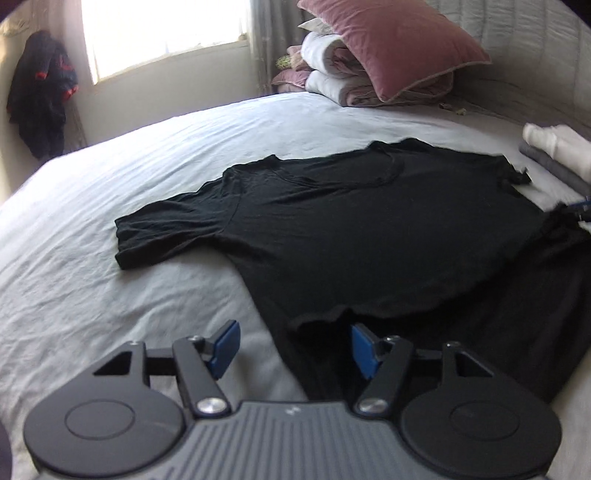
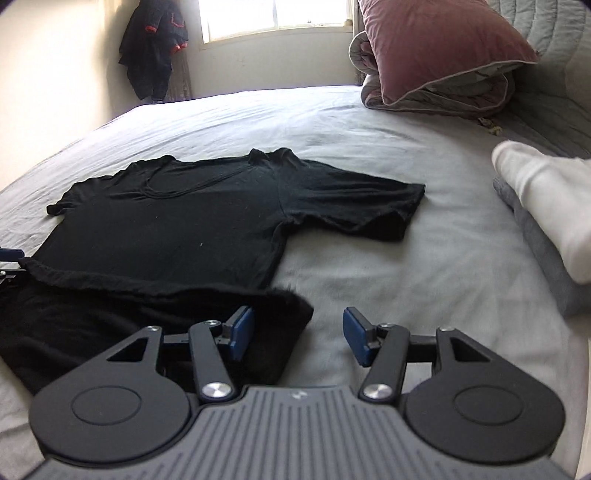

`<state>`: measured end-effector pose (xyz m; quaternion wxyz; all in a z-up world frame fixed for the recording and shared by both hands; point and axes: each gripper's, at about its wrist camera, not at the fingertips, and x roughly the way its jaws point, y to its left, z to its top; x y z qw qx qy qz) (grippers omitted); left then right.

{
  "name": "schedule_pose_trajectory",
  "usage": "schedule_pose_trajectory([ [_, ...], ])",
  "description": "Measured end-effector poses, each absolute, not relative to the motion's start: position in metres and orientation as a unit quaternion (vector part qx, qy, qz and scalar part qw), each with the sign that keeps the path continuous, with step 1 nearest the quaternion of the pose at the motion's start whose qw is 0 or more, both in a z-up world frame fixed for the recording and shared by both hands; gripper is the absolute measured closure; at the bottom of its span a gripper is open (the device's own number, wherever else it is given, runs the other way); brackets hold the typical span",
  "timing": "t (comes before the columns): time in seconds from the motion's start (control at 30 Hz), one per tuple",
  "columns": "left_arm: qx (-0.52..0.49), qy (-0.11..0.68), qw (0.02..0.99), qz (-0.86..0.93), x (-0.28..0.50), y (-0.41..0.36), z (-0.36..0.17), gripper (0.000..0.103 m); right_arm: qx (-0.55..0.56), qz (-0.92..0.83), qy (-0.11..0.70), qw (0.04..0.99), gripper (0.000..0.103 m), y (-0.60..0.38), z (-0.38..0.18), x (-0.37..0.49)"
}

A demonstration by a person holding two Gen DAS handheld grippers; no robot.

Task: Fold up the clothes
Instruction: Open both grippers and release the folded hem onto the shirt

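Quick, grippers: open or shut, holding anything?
Left gripper: open, empty, at the black shirt's hem.
Right gripper: open, empty, at the hem's other corner.

Bedroom backdrop around your work area

You had a pale bed sheet (image 2: 369,122) underneath, 1 mauve pillow (image 2: 436,48) resting on folded bedding (image 1: 332,83) at the headboard (image 1: 535,40), a bright window (image 1: 162,33) beyond, and dark clothing (image 2: 155,48) hanging beside it.
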<state>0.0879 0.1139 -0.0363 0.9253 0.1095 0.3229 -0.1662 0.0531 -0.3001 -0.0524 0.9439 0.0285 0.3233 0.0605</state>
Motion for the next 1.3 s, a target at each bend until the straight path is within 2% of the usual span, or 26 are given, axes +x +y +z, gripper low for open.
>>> schedule_pose_trajectory([
  [0.1, 0.083, 0.319, 0.934, -0.138, 0.106, 0.116, -0.036, 0.038, 0.049, 0.056, 0.308, 0.948, 0.045, -0.303, -0.059, 0.058],
  [0.23, 0.011, 0.317, 0.944, -0.086, 0.118, 0.13, -0.031, 0.04, 0.137, 0.024, 0.286, 0.948, 0.045, -0.323, -0.065, 0.064],
  [0.37, -0.069, 0.321, 0.935, -0.134, 0.108, 0.145, -0.027, 0.041, 0.163, 0.027, 0.272, 0.948, 0.045, -0.335, -0.056, 0.061],
  [0.53, -0.085, 0.32, 0.929, -0.163, 0.093, 0.142, -0.03, 0.052, 0.149, 0.051, 0.283, 0.946, 0.047, -0.329, -0.054, 0.06],
  [0.77, -0.07, 0.319, 0.931, -0.165, 0.091, 0.132, -0.042, 0.058, 0.082, 0.055, 0.295, 0.951, 0.065, -0.303, -0.063, 0.06],
  [0.8, -0.066, 0.318, 0.932, -0.161, 0.091, 0.132, -0.044, 0.064, 0.075, 0.053, 0.293, 0.952, 0.073, -0.301, -0.062, 0.059],
  [0.87, -0.06, 0.315, 0.935, -0.154, 0.089, 0.131, -0.044, 0.072, 0.063, 0.05, 0.289, 0.954, 0.081, -0.298, -0.063, 0.058],
  [0.9, -0.059, 0.314, 0.935, -0.155, 0.089, 0.132, -0.044, 0.079, 0.059, 0.049, 0.287, 0.955, 0.087, -0.297, -0.063, 0.058],
  [0.93, -0.059, 0.313, 0.935, -0.156, 0.088, 0.133, -0.044, 0.089, 0.054, 0.049, 0.284, 0.956, 0.089, -0.296, -0.063, 0.057],
  [1.0, -0.059, 0.311, 0.935, -0.159, 0.087, 0.134, -0.045, 0.098, 0.044, 0.045, 0.278, 0.959, 0.095, -0.293, -0.062, 0.054],
  [1.07, -0.056, 0.305, 0.937, -0.16, 0.085, 0.133, -0.045, 0.101, 0.035, 0.038, 0.268, 0.962, 0.098, -0.291, -0.06, 0.052],
  [1.3, -0.084, 0.263, 0.949, -0.154, 0.071, 0.145, -0.038, 0.102, -0.001, 0.021, 0.223, 0.975, 0.099, -0.283, -0.047, 0.043],
])
